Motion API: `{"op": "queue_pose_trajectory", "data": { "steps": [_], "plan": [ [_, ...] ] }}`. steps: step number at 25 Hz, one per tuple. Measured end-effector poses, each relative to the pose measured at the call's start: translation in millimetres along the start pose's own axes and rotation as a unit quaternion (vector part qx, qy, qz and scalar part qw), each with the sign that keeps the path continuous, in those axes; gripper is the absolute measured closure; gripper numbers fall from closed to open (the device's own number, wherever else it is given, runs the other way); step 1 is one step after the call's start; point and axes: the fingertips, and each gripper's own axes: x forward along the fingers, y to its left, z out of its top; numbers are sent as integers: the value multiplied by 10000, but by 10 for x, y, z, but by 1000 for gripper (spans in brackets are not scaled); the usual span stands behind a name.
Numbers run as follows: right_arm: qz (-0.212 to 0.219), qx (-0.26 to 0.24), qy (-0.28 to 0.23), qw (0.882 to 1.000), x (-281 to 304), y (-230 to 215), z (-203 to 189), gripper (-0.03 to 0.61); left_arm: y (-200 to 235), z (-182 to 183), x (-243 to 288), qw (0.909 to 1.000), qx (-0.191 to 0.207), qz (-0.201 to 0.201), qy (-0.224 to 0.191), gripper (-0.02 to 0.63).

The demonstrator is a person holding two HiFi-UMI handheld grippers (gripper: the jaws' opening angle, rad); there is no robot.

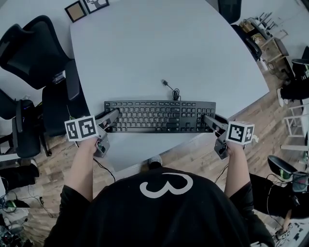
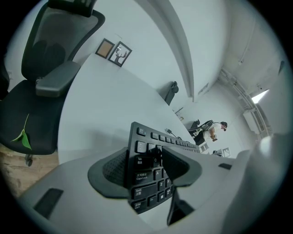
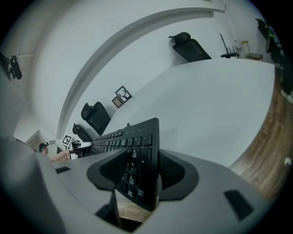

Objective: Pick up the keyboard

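Note:
A black keyboard [image 1: 159, 116] lies crosswise near the front edge of the white table [image 1: 169, 48], its cable [image 1: 171, 89] curling away behind it. My left gripper [image 1: 112, 116] is shut on the keyboard's left end [image 2: 149, 180], one pad [image 2: 110, 171] under it and the other on the keys. My right gripper [image 1: 208, 119] is shut on the right end [image 3: 132, 141], and its pads [image 3: 171, 171] clamp the number-pad corner. That corner hangs past the table edge over wooden floor. Whether the keyboard is off the tabletop I cannot tell.
Black office chairs [image 1: 34, 48] stand at the table's left, another [image 1: 229, 9] at the far side. Two small picture frames [image 1: 84, 7] sit at the table's far left corner. Shelving and clutter [image 1: 268, 34] fill the right. A person stands far off [image 2: 215, 130].

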Motion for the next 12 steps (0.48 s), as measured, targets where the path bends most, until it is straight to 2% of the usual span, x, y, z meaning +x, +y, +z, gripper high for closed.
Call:
{"op": "queue_pose_trajectory", "data": {
  "steps": [8,12],
  "plan": [
    [45,-106,-232,9997,-80,89,72,374,-98,78,-123,9997,149,4,-182,383],
    [47,-534,-737,9958,-26,10,64,374,-5,17,15,9969,455,-142,-629,383]
  ]
}}
